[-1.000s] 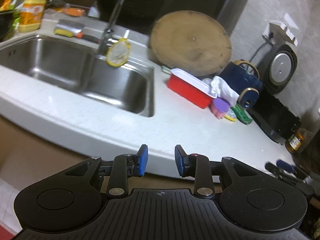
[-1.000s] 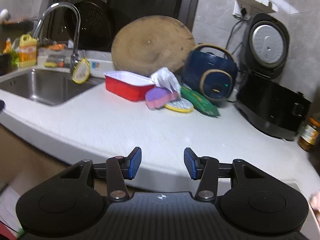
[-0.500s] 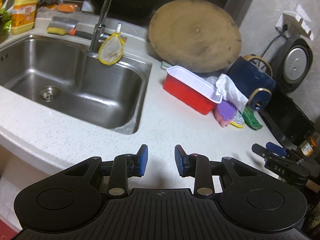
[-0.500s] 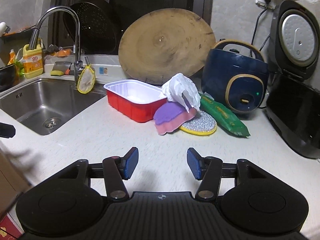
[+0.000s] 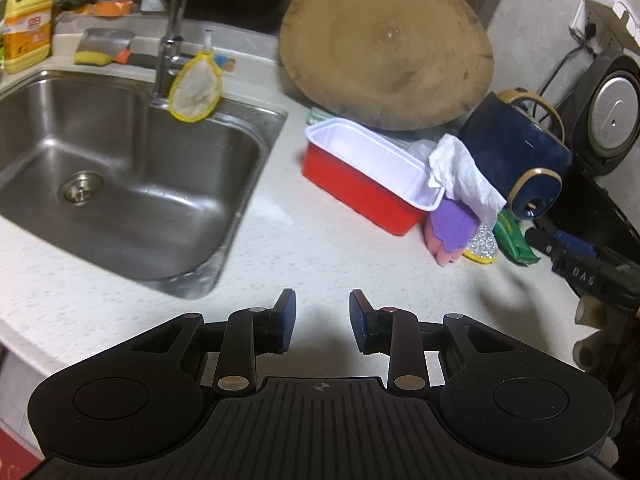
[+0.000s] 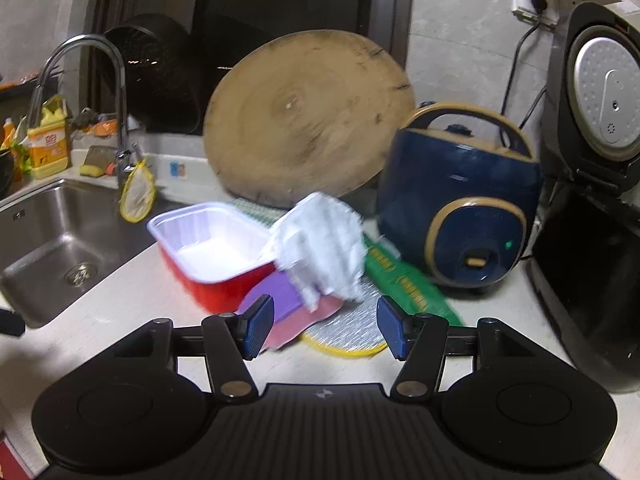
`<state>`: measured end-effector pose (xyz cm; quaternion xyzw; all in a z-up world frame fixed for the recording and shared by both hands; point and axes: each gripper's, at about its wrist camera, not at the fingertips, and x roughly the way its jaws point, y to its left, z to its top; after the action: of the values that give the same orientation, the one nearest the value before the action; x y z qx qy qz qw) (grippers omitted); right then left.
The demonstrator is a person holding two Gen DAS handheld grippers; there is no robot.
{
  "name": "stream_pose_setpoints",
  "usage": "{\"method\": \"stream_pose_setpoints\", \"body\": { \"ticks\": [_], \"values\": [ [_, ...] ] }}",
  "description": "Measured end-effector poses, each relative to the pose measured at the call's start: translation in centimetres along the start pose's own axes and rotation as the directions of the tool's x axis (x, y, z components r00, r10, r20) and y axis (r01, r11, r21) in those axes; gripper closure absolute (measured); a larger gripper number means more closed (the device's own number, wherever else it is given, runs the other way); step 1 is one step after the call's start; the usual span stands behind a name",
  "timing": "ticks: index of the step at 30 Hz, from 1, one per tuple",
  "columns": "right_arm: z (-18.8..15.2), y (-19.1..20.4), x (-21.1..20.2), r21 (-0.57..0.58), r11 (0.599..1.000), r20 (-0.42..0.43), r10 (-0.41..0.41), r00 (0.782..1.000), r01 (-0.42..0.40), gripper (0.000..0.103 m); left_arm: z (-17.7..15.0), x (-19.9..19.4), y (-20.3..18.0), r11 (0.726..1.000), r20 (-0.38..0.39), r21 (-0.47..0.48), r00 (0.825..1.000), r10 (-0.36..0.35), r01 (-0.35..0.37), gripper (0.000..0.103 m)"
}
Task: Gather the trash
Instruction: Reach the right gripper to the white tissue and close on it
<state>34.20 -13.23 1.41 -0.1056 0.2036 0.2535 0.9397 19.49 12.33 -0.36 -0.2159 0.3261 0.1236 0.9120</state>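
Observation:
A crumpled white tissue (image 6: pixel 320 246) lies on a purple and pink sponge (image 6: pixel 288 312), beside a red tray with a white inside (image 6: pixel 208 240). A green packet (image 6: pixel 404 284) and a round silver scourer (image 6: pixel 348 332) lie next to them. My right gripper (image 6: pixel 324 326) hovers just short of this pile, its jaws opening with nothing between them. My left gripper (image 5: pixel 322 320) stands open and empty over the bare worktop, between the sink (image 5: pixel 120 184) and the same red tray (image 5: pixel 368 184). The tissue (image 5: pixel 460 176) shows there too, at the tray's right end.
A round wooden board (image 6: pixel 308 128) leans on the wall behind the tray. A dark blue cooker (image 6: pixel 460 216) and an open black rice cooker (image 6: pixel 592 200) stand at the right. A tap (image 5: pixel 172 28) with a yellow-rimmed strainer (image 5: pixel 196 92) rises over the sink.
Both grippers have moved in over the worktop from beyond its front edge. The pile of trash now looms close before the right gripper, whose jaws stand wider. The left jaws are unchanged.

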Motion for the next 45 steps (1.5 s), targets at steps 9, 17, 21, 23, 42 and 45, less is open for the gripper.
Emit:
{"method": "stream_pose_setpoints", "body": {
  "ticks": [9,17,21,23,42,45],
  "values": [
    [0.0,-3.6,1.1,0.002,1.0,-0.091,-0.009,0.996,0.01,0.042,2.8,4.4,-4.0,0.997,-0.001,-0.036,0.998,-0.069,0.069,0.07],
    [0.0,-6.8,1.7,0.034,0.999,-0.055,0.019,0.998,-0.017,0.038,7.9,7.8,-10.1,0.997,0.077,0.052,0.996,-0.052,0.048,0.07],
    [-0.1,-8.6,3.3,0.104,0.995,-0.061,0.002,0.998,0.004,0.038,10.6,10.9,-14.2,0.988,0.143,0.15,0.99,0.016,-0.038,0.07],
    [0.1,-9.3,3.6,0.139,0.99,-0.063,0.008,0.998,0.001,0.038,11.8,12.5,-15.6,0.984,0.163,0.163,0.986,0.038,-0.064,0.07],
    [-3.0,-12.7,3.1,0.35,0.934,-0.175,-0.009,0.984,0.071,0.038,7.4,17.0,-16.6,0.962,-0.042,0.266,0.997,0.069,-0.055,0.071],
    [-2.3,-12.5,2.8,0.342,0.938,-0.154,-0.002,0.988,0.055,0.038,6.7,16.0,-15.3,0.972,-0.048,0.234,0.998,0.029,-0.018,0.071]
  ]
}}
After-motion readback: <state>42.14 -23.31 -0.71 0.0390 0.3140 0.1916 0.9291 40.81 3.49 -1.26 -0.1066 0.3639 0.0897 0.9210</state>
